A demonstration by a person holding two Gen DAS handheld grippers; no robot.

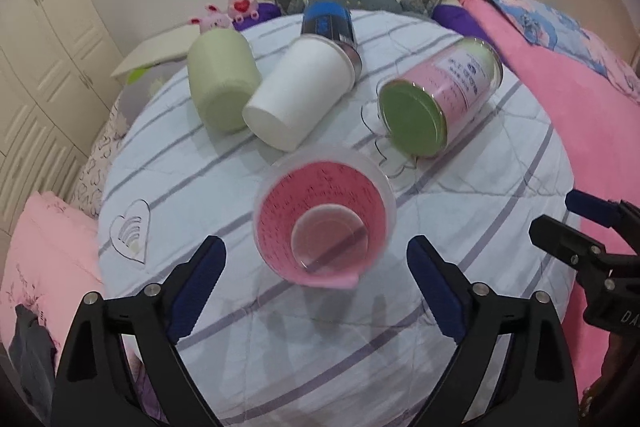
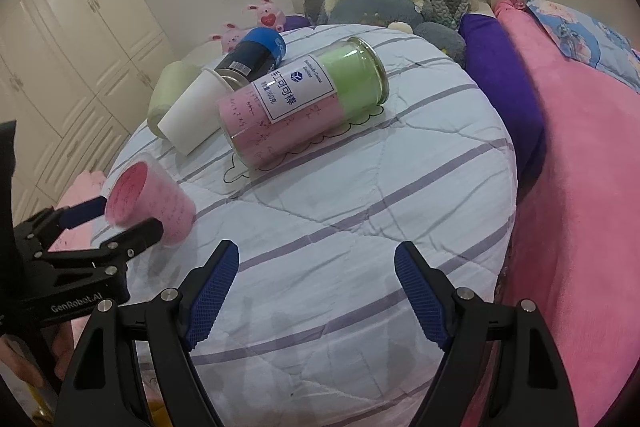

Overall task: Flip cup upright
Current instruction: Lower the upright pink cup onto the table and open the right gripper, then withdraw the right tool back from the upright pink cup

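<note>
Because the clear plastic cup with the pink paper lining (image 1: 325,213) sits tilted on the soft striped quilt (image 1: 248,331) just ahead of the left gripper (image 1: 316,255), whose jaws gape wide and hold nothing, it may topple if nudged. The right gripper (image 2: 316,267), equally wide and empty, hangs off to the cup's far side.

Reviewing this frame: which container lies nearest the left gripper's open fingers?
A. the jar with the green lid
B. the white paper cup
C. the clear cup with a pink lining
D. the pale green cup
C: the clear pink-lined cup sits on the striped quilt, its mouth toward the camera, just ahead of the left gripper, whose jaws are spread wide and not touching it.
</note>
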